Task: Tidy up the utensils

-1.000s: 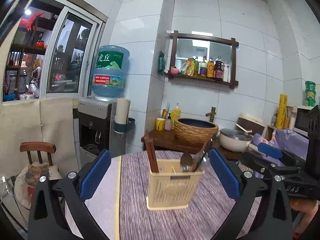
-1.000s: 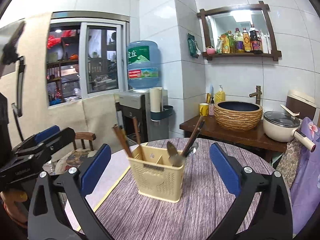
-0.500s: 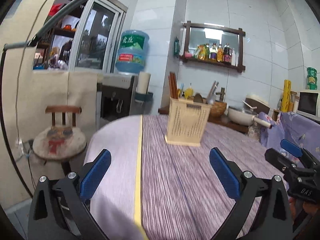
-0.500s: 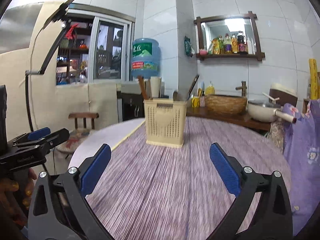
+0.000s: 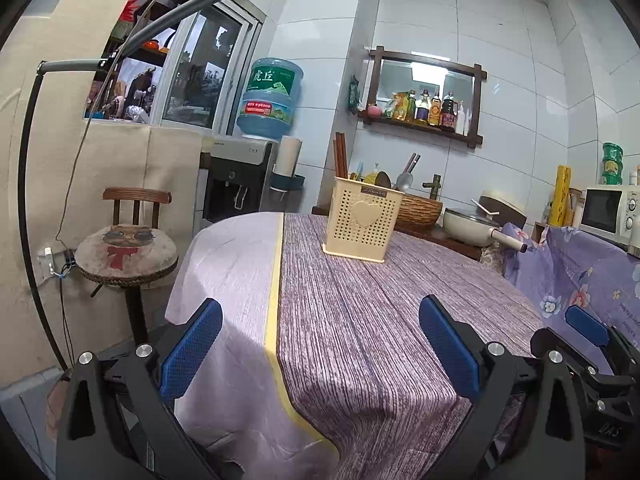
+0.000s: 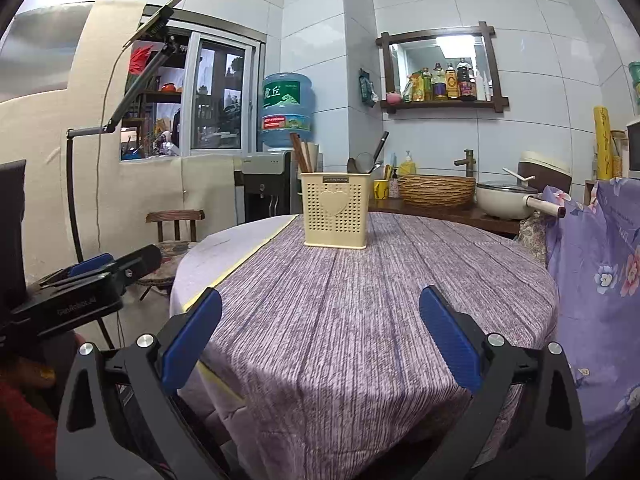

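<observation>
A cream perforated utensil holder (image 5: 362, 220) with a heart on its front stands upright on the far part of the round table; it also shows in the right wrist view (image 6: 335, 210). Brown chopsticks (image 5: 340, 159) stand in its left side, spoons (image 5: 402, 181) and dark handles in its right side. My left gripper (image 5: 320, 344) is open and empty, low at the table's near edge. My right gripper (image 6: 320, 338) is open and empty, also at the near edge. Both are far from the holder.
The table wears a purple striped cloth (image 5: 360, 312) with a pale strip and yellow line on its left. A wooden stool (image 5: 126, 254) stands left of the table. A flowered purple cover (image 6: 600, 264) hangs at right. A counter with a woven basin (image 6: 436, 191) and a pot lies behind.
Both grippers have pulled back and dropped from right above the holder to the table's near edge. The holder now looks small and far. Both stay open and empty.
</observation>
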